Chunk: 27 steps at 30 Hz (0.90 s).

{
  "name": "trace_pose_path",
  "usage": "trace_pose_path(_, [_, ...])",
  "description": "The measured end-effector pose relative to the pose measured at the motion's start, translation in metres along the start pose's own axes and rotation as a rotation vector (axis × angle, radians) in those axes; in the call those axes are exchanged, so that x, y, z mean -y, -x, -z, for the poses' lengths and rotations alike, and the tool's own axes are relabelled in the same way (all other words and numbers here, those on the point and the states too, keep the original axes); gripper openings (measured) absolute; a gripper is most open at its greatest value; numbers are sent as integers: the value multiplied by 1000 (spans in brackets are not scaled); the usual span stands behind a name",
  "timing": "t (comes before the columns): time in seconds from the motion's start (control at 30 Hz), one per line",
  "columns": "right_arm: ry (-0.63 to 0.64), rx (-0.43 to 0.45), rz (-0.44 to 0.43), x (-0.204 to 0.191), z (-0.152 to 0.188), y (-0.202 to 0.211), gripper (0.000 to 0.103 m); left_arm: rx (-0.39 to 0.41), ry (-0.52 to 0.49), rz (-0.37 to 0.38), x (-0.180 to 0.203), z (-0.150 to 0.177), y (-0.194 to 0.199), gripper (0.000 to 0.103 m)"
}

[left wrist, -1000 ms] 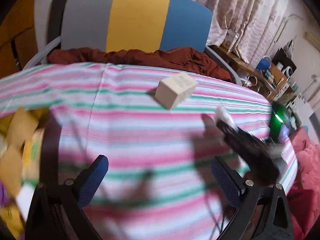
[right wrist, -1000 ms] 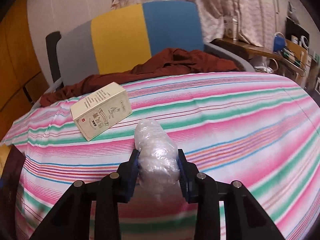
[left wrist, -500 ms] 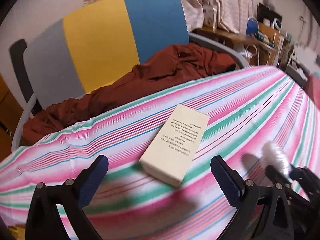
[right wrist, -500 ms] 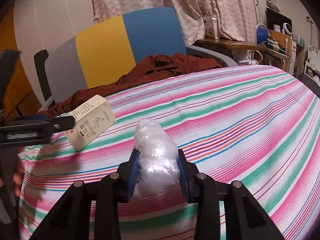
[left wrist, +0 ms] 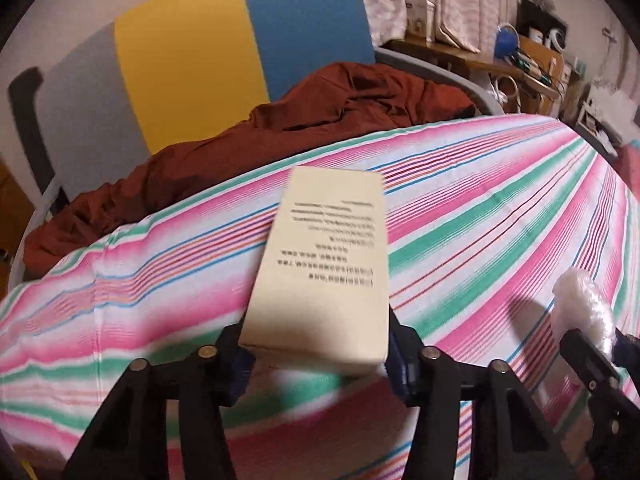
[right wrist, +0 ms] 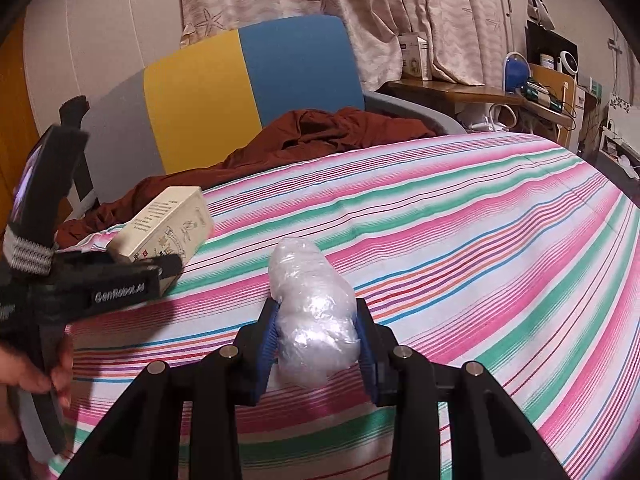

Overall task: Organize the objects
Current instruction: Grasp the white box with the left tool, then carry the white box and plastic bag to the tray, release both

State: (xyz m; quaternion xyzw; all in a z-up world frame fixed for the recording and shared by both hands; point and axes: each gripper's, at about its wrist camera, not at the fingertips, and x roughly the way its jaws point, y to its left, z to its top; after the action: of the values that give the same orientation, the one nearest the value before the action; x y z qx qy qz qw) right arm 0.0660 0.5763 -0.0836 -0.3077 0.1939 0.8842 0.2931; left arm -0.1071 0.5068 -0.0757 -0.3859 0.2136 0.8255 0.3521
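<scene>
A cream carton printed with dark text (left wrist: 324,280) lies flat on the striped cloth, near end seemingly just lifted; a crumpled clear plastic bundle (right wrist: 314,312) stands upright, well right of it.

Both wrist views are aimed steeply down across the striped tablecloth (left wrist: 500,216) toward the chair (right wrist: 248,76); the cream box (left wrist: 324,264) is shared, nearer on the left.

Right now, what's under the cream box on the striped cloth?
The cream box lies flat on the striped cloth, left gripper jaws closing around its near end. Its underside and the cloth beneath are covered; nothing else shows under it.
</scene>
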Motion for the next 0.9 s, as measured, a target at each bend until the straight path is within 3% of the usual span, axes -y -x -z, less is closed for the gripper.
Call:
trace_pose_path(0.2, [27, 19, 24, -6, 1, 4, 36, 82, 86, -88, 5, 34, 29, 50])
trace_pose_path(0.33, [74, 45, 41, -15, 1, 10, 36, 154, 68, -114, 13, 55, 55, 50])
trace_pose_path(0.43, [91, 64, 45, -21, 3, 18, 36, 160, 58, -100, 18, 74, 67, 50])
trace_pose_path(0.63, [123, 70, 40, -32, 13, 32, 36, 191, 132, -78, 9, 110, 96, 50])
trace_pose_path(0.9, [180, 80, 31, -52, 30, 53, 36, 259, 120, -60, 10, 160, 139, 50])
